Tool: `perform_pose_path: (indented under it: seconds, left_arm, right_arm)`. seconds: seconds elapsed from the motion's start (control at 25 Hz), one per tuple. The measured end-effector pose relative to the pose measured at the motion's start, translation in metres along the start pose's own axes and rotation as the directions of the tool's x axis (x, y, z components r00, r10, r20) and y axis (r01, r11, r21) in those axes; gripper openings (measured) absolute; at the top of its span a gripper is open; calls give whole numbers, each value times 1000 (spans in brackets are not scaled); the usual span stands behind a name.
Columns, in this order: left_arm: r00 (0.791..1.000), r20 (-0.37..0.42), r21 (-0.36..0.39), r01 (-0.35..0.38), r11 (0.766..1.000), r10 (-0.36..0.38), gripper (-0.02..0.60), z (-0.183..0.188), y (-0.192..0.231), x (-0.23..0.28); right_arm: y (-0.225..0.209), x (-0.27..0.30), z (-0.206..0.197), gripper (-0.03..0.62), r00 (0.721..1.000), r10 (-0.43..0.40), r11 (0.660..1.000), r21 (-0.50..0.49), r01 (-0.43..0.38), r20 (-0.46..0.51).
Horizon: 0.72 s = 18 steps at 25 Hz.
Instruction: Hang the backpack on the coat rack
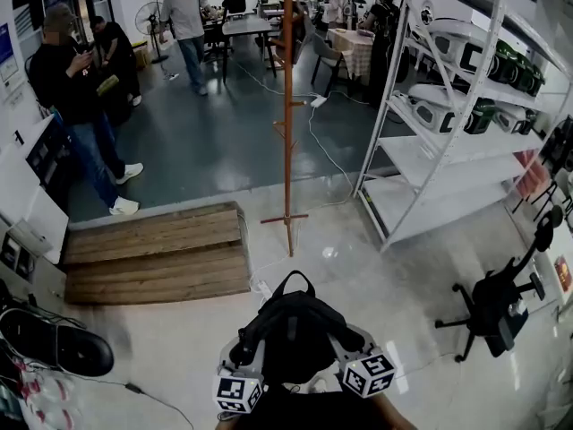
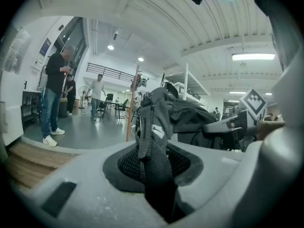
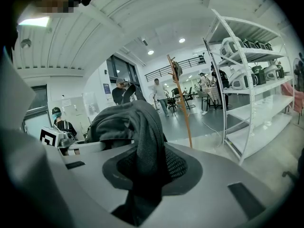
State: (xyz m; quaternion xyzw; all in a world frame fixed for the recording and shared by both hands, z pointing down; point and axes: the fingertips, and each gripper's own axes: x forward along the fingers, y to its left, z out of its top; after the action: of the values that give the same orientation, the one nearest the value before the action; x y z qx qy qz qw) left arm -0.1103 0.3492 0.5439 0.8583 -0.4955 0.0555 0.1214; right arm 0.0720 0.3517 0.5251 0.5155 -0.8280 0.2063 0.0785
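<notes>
Head view: left gripper [image 1: 247, 355] and right gripper [image 1: 351, 351] clench the black backpack [image 1: 292, 328], lower centre; coat rack [image 1: 287, 124] upper centre, hanging undone.

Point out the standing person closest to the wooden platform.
The person in the dark top, jeans and white shoes, at the left just beyond the wooden platform; the person in the grey top stands farther back by the tables.

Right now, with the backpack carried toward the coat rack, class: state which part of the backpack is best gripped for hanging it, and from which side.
On the backpack, grip the mesh straps, one per tool, coming in from either flank, as the left tool and right tool do. That probably leaves the top loop standing free for the coat rack.
</notes>
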Motion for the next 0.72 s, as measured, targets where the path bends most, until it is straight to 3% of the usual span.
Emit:
perform_pose_path:
  seconds: [0.36,0.72]
  left_arm:
    - [999,-29,-20,22,1000,-22,110,-3,39,-8]
    - [997,-28,15,66,998,-66,110,6,76,-2]
  right_arm:
    - [30,25,-1,92,999,-40,999,11,40,5]
    - [49,55,4,92,997,-68,997,38,67,33]
